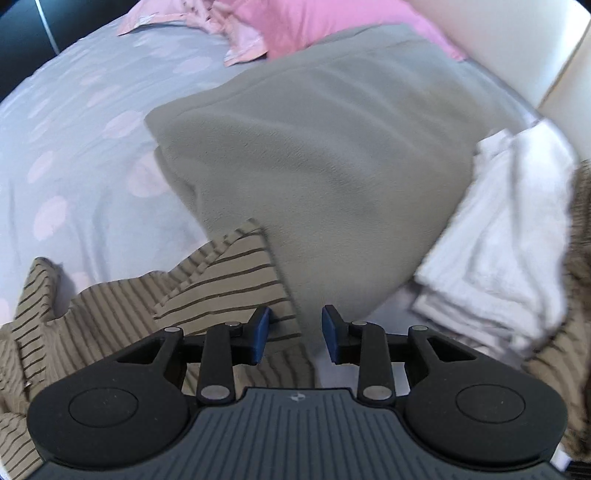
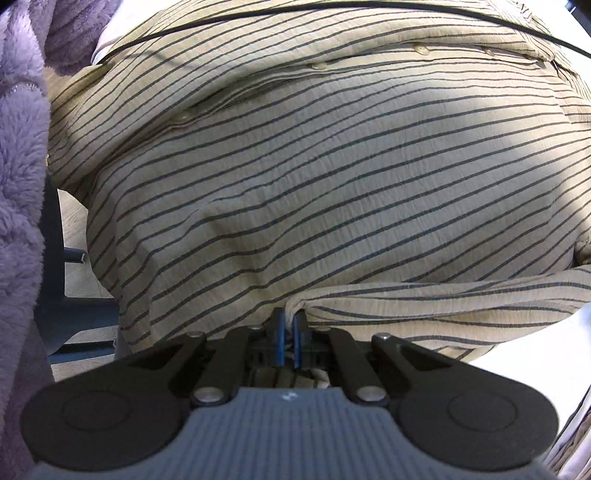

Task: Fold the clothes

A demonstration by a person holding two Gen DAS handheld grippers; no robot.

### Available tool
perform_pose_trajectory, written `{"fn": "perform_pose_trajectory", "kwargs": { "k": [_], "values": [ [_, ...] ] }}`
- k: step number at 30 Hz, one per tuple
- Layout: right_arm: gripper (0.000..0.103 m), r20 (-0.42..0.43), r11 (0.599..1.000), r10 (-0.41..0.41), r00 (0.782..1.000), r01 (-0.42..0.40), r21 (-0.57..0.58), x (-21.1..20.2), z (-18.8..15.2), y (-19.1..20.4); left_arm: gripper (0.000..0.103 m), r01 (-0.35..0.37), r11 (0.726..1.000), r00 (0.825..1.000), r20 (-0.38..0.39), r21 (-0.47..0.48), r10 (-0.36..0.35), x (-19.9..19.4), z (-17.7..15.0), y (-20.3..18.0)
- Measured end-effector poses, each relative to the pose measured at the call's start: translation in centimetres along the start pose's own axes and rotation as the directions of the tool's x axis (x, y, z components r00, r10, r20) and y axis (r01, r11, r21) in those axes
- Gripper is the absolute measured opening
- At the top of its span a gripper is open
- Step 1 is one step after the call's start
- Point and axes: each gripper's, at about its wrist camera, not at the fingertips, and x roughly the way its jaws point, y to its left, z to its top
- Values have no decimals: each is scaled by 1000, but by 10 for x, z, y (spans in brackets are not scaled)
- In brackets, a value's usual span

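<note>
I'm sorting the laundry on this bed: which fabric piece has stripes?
The tan striped shirt, lying nearest the left gripper. The grey blanket, white towel and pink pillow are all plain.

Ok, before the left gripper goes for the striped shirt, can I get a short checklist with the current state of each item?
1. Right gripper shut on the striped shirt: ok, fabric bunched between its pads.
2. Left gripper free of cloth: ok, jaws apart, nothing between them.
3. Left gripper over the shirt: ok, striped fabric lies below its left finger.
4. Grey blanket clear of the shirt: not ok, its corner overlaps the fabric.
5. Folded white cloth out of the way: ok.
6. Shirt lying flat: cannot tell.
</note>
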Motion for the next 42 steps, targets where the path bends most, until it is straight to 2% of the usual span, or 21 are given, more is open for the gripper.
{"fn": "perform_pose_trajectory", "kwargs": {
  "k": [3,9,14,20,22,28,34,42],
  "values": [
    [5,-2,1000,-7,1000,7,5,-3,-1,0,0,-20,999,1000,7,-31,20,1,-1,7],
    [5,6,998,-32,999,32,55,-19,-2,-7,0,0,998,998,66,-65,4,-30,-8,31],
    [5,37,995,-70,997,67,69,-42,-2,4,0,41,991,991,129,-130,-24,-67,-25,74],
    [5,83,999,-37,996,35,27,-54,6,31,0,127,964,978,195,-234,-81,-92,-66,136],
    [5,82,1000,-23,996,22,6,-50,23,34,0,148,955,973,212,-257,-94,-94,-83,153],
    [5,88,999,53,995,-52,-6,-47,36,46,0,193,908,964,243,-371,-106,-86,-130,206],
    [5,109,992,128,986,-128,-4,-44,51,44,0,194,870,968,231,-454,-96,-62,-166,250],
    [5,71,984,173,982,-176,42,-29,73,35,1,150,847,980,191,-510,-58,-23,-191,275]
  ]
}}
